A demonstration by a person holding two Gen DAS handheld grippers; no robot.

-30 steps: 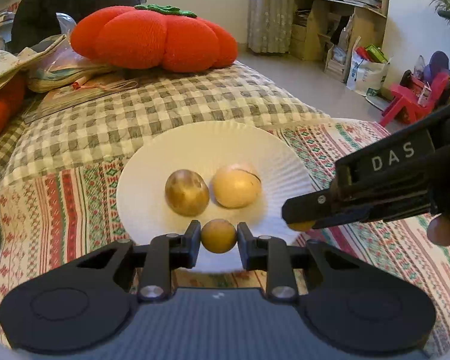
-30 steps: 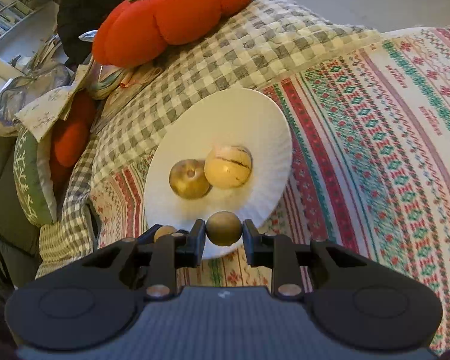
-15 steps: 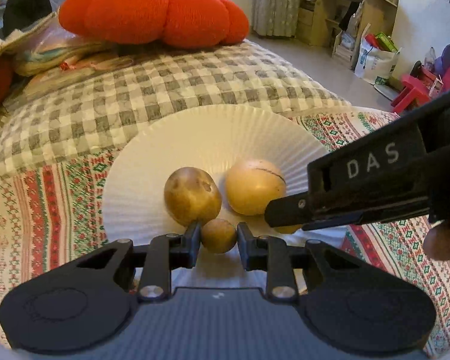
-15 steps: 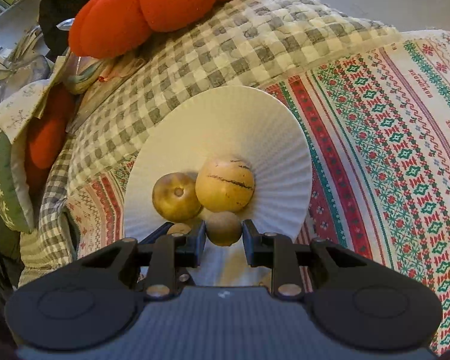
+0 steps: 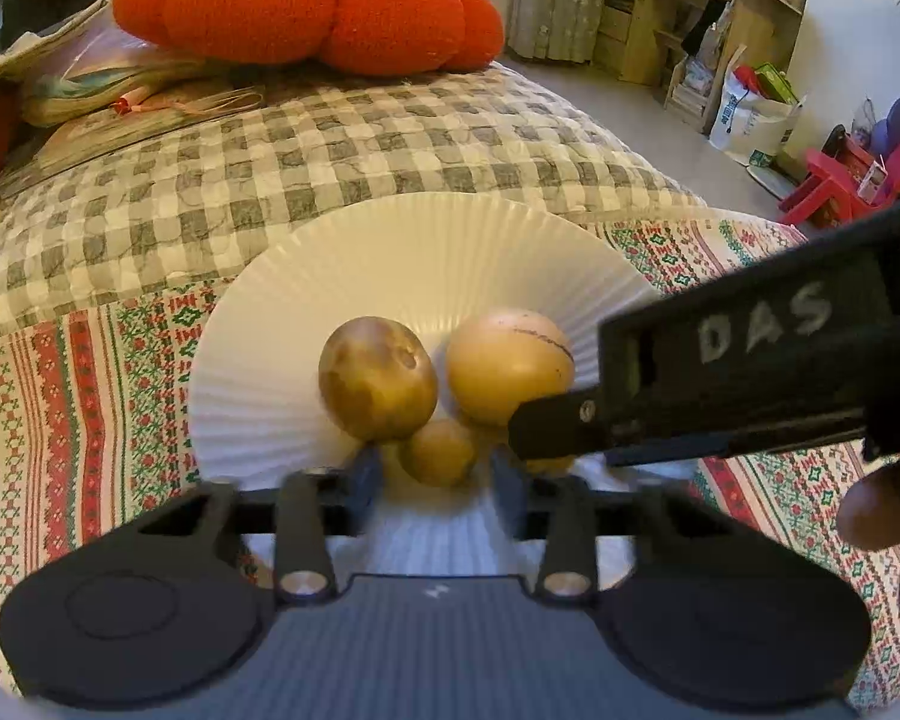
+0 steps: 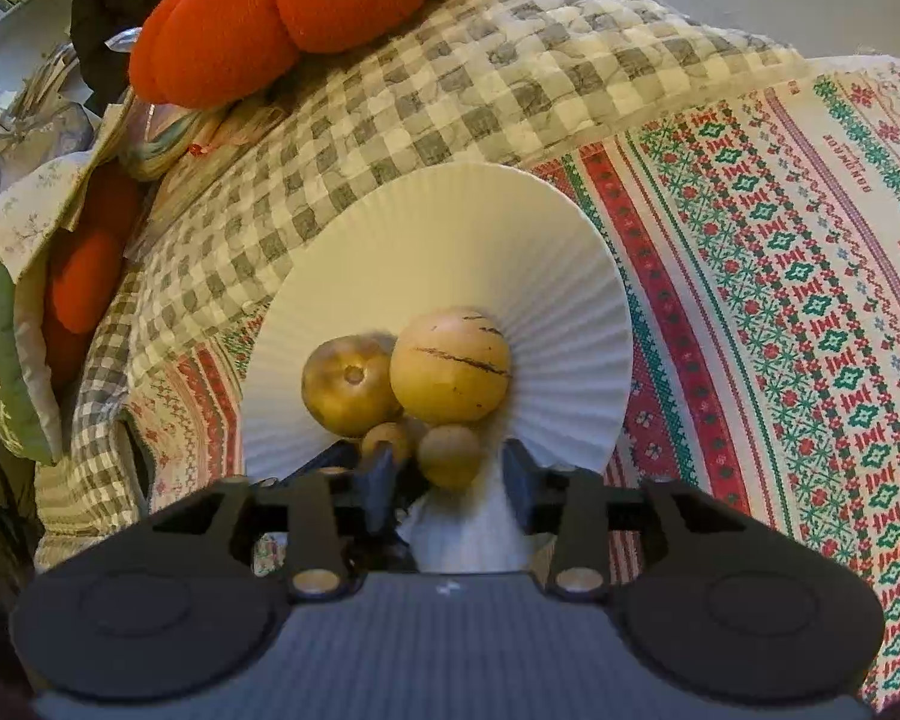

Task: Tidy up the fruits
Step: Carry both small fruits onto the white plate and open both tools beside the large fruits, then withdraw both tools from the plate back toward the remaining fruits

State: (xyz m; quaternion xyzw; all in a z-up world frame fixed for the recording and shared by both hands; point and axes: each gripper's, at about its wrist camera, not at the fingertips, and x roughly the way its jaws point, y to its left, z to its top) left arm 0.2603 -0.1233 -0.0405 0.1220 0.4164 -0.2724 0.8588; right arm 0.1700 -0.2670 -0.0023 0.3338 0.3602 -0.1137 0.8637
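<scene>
Two tools: both over the near edge of the white paper plate (image 5: pixel 426 252).
Left tool (image 5: pixel 435 474): its jaws have just been opening; a small round fruit (image 5: pixel 439 451) sits between them, not squeezed.
Right tool (image 6: pixel 450 471): jaws also just opening, with a small brown ball fruit (image 6: pixel 450 455) loose between them.
Fruits: two big yellow-brown ones (image 6: pixel 450 366) touch, just beyond the small ones.
Plate: lies on a patterned cloth (image 6: pixel 810 276).

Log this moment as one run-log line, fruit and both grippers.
left gripper: just opened, small fruit released | right gripper: just opened, round fruit released | plate: four fruits
</scene>
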